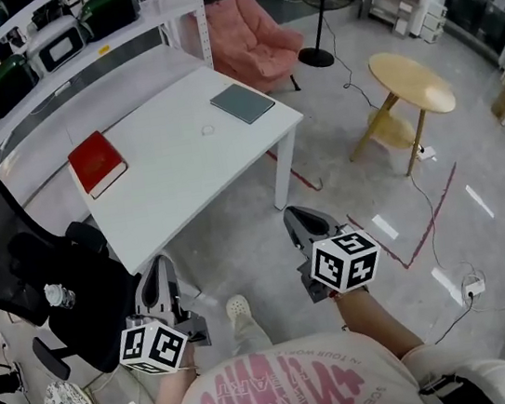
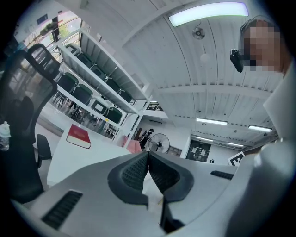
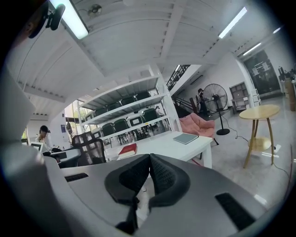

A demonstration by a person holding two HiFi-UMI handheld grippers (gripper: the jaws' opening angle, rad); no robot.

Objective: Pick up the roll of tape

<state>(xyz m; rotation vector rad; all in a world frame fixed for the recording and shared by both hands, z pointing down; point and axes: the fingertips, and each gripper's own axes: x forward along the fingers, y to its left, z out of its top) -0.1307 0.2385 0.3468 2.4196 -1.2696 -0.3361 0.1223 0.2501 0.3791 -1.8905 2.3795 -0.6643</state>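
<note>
Roll of tape (image 1: 208,130): lies flat on the white table (image 1: 169,209), between red book (image 1: 96,163) and grey notebook (image 1: 242,103); hole faces up, round, so no long axis; untouched so far; left gripper (image 1: 158,278) and right gripper (image 1: 299,224) both closed on nothing, well apart from it; approach, opening, grasp and lift all left.
</note>
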